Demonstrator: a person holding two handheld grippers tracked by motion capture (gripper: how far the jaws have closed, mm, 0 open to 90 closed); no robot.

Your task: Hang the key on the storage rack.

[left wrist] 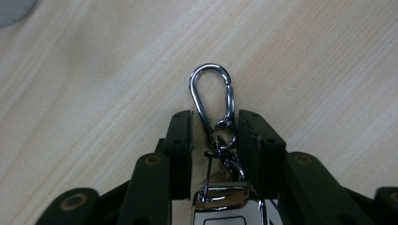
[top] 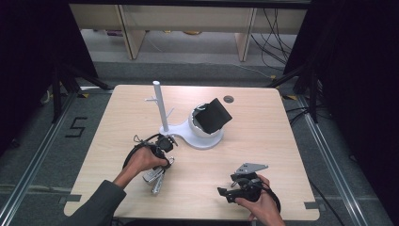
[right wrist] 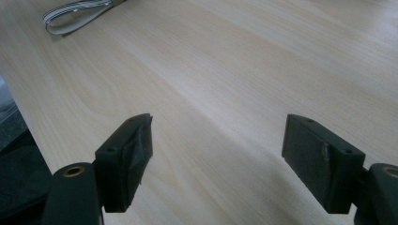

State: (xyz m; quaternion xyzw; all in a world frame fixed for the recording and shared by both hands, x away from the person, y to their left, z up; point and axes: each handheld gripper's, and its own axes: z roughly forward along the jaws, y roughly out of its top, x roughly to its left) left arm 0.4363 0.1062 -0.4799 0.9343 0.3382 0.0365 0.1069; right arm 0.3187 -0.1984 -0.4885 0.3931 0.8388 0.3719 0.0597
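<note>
Near the tabletop's (top: 263, 141) front-left part, the left gripper (left wrist: 214, 129) has its jaws closed around a silver keychain (left wrist: 213, 101). The right gripper (right wrist: 216, 154) hovers by the front edge toward the right corner, jaws wide apart with nothing between them.

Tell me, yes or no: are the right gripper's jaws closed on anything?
No. In the right gripper view the right gripper has its jaws set wide apart, with only bare wooden table between them.
</note>
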